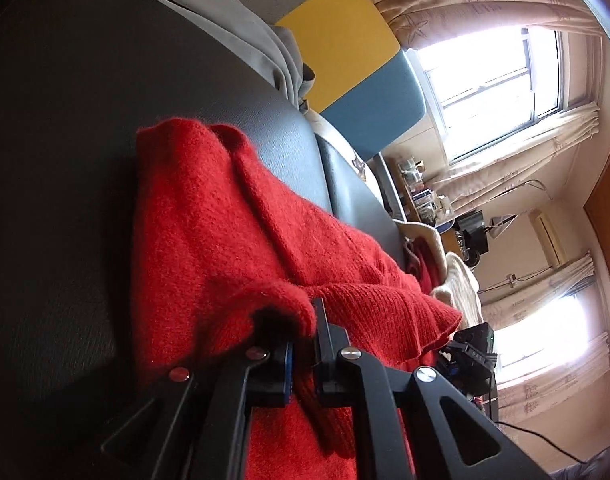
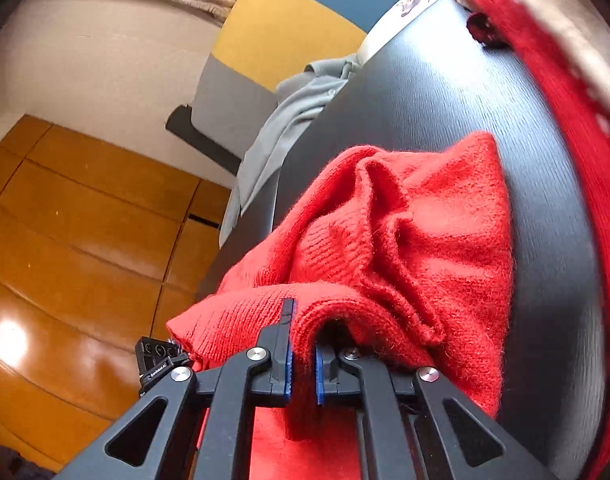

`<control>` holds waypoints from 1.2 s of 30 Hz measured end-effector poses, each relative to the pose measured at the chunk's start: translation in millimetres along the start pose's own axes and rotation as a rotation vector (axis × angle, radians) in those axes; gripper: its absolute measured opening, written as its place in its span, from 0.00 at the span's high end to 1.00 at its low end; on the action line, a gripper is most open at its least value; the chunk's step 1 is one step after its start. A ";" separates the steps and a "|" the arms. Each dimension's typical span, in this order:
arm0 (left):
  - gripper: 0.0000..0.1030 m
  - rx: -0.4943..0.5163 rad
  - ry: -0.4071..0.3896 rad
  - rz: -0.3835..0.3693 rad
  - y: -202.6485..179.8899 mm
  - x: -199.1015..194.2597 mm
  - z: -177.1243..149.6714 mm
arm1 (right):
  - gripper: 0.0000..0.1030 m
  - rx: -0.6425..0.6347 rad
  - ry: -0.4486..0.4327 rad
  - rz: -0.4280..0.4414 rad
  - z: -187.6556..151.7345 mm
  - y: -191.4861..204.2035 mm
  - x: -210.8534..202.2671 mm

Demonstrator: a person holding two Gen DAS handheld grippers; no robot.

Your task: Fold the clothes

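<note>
- Our left tongs (image 1: 303, 344) and right tongs (image 2: 303, 344) each pinch the fuzzy red knit sweater (image 1: 209, 232) lying bunched on the dark tabletop (image 1: 85, 100).
- We judge folding is underway; flattening remains.

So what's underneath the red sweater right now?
The red sweater lies on a dark table, which shows bare around it. Both grippers, left and right, pinch its near edge. Whatever sits directly under the bunched knit is covered.

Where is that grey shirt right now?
The grey collared shirt hangs over the far edge of the dark table, beyond the red knitted sweater; the left wrist view shows it at top centre.
</note>
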State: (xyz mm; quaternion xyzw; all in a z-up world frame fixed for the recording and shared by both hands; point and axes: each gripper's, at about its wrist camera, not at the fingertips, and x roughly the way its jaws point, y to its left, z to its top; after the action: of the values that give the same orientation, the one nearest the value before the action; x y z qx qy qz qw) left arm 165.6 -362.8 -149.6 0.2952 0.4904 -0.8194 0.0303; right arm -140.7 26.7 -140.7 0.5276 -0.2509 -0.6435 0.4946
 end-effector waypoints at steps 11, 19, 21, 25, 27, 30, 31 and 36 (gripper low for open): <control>0.77 -0.127 0.019 -0.072 -4.0 -38.7 -24.4 | 0.20 0.014 0.033 0.119 -28.2 40.6 -20.3; 0.74 -0.206 0.012 -0.259 -10.1 -41.9 -8.7 | 0.11 0.053 0.083 0.199 -12.2 48.9 0.5; 0.73 -0.237 -0.033 -0.264 -3.4 -45.4 1.3 | 0.08 0.101 0.015 0.267 -0.2 44.7 -0.2; 0.73 -0.262 -0.078 -0.223 3.6 -45.5 14.5 | 0.06 0.150 -0.067 0.322 16.1 39.0 1.1; 0.73 -0.230 -0.087 -0.172 0.1 -46.1 15.8 | 0.06 0.133 -0.055 0.284 17.6 41.7 5.7; 0.71 -0.159 -0.086 -0.080 -2.1 -51.4 14.6 | 0.06 0.023 -0.053 0.180 16.8 59.1 5.6; 0.70 -0.126 -0.083 -0.035 -2.3 -53.0 14.0 | 0.06 -0.020 -0.058 0.131 16.2 63.2 1.1; 0.63 0.026 -0.040 0.154 -5.9 -48.3 12.3 | 0.22 -0.290 -0.064 -0.176 20.6 80.9 -13.2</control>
State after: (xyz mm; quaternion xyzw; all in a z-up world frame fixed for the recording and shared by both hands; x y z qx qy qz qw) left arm 197.9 -381.5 -115.9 0.3158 0.4547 -0.8269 0.0990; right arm -130.3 3.3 -60.1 0.4497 -0.1240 -0.7304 0.4989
